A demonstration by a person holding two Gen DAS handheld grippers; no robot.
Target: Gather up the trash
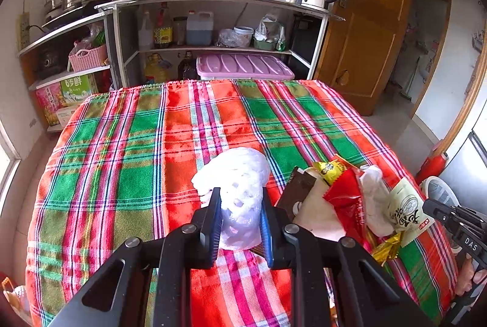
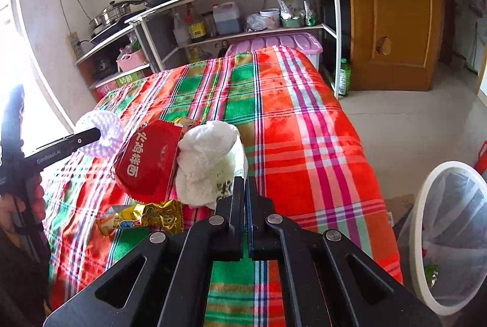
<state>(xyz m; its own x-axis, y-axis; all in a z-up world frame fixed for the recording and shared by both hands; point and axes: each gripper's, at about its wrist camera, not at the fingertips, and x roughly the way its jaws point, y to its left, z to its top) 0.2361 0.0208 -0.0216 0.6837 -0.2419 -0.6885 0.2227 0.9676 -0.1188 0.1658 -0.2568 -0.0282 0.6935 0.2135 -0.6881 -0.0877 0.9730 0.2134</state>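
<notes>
My left gripper point(image 1: 240, 196) is shut on a white foam net sleeve point(image 1: 240, 174), its blue pads pressing both sides over the plaid tablecloth point(image 1: 137, 144). In the right wrist view the same net point(image 2: 102, 133) sits at the left gripper's tip. My right gripper point(image 2: 244, 182) is shut on the edge of a pale snack packet point(image 2: 236, 165), also seen in the left wrist view as the packet point(image 1: 406, 209). Beside it lie a crumpled white tissue point(image 2: 207, 162), a red wrapper point(image 2: 149, 162) and a gold wrapper point(image 2: 149, 216). A brown wrapper point(image 1: 296, 190) lies near the net.
A white-rimmed bin point(image 2: 417, 235) lined with a clear bag stands on the floor to the right of the table. Open kitchen shelves point(image 1: 213, 22) with bottles and pots stand beyond the far edge. A wooden door point(image 1: 371, 22) is at the back right.
</notes>
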